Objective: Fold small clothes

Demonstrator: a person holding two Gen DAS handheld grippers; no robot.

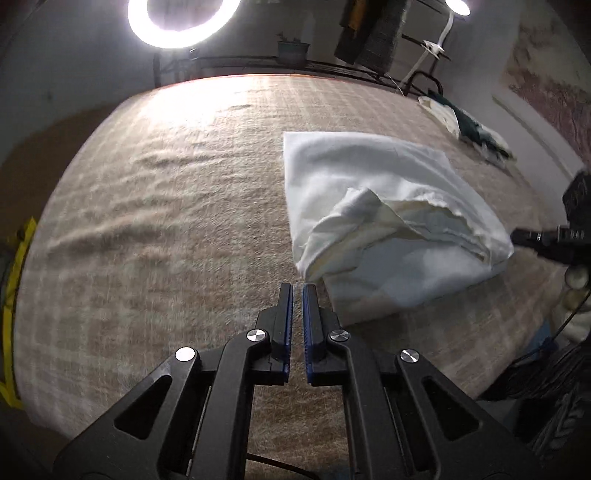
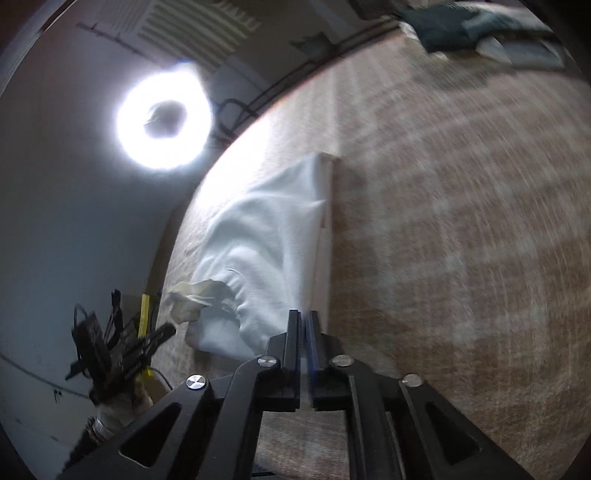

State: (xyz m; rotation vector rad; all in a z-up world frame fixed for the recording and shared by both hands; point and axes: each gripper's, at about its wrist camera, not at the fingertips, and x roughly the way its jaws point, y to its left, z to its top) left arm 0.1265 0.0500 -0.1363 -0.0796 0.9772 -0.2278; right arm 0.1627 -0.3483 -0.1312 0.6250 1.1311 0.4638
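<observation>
A white garment [image 1: 369,177] lies folded into a rough rectangle on the beige checked blanket [image 1: 166,184], with a loose cream flap sticking up on its near side. My left gripper [image 1: 298,286] hovers just left of its near corner, shut, with nothing between the pads. In the right wrist view the same garment [image 2: 266,221] stretches away from my right gripper [image 2: 303,314], whose tips sit at the cloth's near edge. Its jaws are shut. I cannot tell whether any fabric is caught. From the left wrist view the right gripper [image 1: 515,234] meets the garment's right corner.
A pile of dark green and pale clothes [image 1: 469,122] [image 2: 472,33] lies at the blanket's far corner. A ring light [image 1: 181,22] [image 2: 162,122] glares beyond the far edge. A yellow strap [image 1: 14,277] hangs at the left edge. Bare blanket spreads left of the garment.
</observation>
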